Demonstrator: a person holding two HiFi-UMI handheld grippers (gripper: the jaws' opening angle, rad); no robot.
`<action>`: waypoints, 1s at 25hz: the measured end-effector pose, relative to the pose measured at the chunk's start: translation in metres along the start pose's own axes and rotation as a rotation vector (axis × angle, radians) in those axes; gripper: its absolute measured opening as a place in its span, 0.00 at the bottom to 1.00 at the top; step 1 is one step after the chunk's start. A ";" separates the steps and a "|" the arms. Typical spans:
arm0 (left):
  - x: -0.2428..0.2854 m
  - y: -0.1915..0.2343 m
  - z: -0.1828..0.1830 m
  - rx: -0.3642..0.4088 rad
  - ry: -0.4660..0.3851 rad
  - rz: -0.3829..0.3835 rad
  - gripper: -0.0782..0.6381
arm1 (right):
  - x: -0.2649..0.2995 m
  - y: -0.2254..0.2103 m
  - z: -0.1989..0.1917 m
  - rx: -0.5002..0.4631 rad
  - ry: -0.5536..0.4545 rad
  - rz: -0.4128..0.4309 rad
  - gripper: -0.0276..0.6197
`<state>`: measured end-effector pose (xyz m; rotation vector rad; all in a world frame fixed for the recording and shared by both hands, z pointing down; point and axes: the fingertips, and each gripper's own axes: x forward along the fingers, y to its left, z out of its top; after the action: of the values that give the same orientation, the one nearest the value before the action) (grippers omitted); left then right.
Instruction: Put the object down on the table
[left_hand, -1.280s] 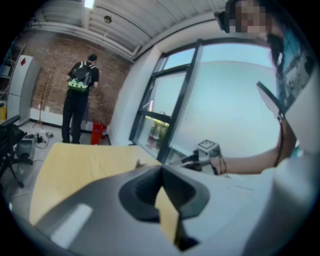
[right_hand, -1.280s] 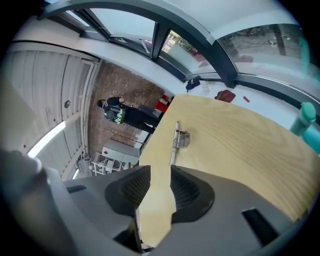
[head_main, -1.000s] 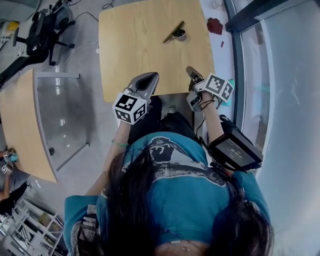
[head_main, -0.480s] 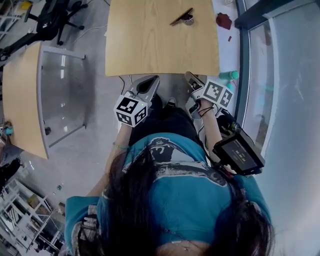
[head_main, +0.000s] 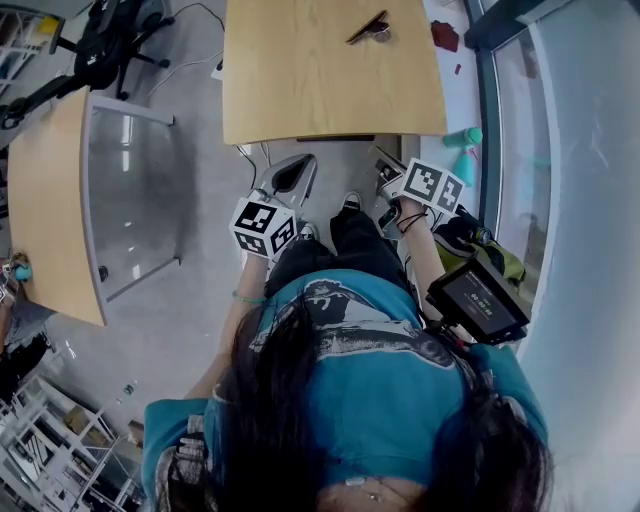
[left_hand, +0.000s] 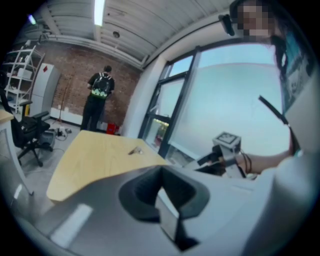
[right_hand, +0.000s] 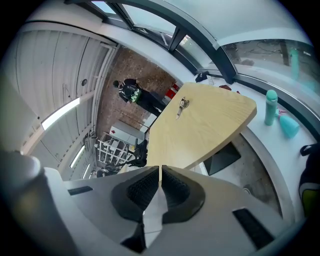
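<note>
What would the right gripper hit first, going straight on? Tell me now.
Most likely the table, at its near edge: the shut right gripper points at it, with nothing seen between. Depth is unclear.

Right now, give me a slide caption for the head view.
Person facing a wooden table, left gripper and right gripper shut and empty, dark object lying on it.

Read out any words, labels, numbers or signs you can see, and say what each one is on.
No text here is legible.
Screen of the black device on the right forearm: too small to read.
Print on the teal T-shirt: blurred graphic, unreadable.
White marker cubes: black square patterns only.
</note>
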<state>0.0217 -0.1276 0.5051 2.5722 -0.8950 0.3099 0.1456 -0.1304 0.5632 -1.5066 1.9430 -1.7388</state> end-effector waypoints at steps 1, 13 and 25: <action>-0.010 0.000 -0.003 0.001 -0.005 -0.003 0.11 | -0.002 0.004 -0.009 0.000 -0.007 0.001 0.08; -0.167 -0.005 -0.034 0.028 -0.025 -0.123 0.11 | -0.024 0.085 -0.142 0.046 -0.131 0.008 0.08; -0.173 -0.028 -0.046 0.007 -0.049 -0.186 0.11 | -0.051 0.089 -0.177 -0.006 -0.128 -0.012 0.08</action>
<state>-0.0977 0.0065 0.4809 2.6555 -0.6645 0.1976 0.0032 0.0117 0.5249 -1.5929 1.8817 -1.6004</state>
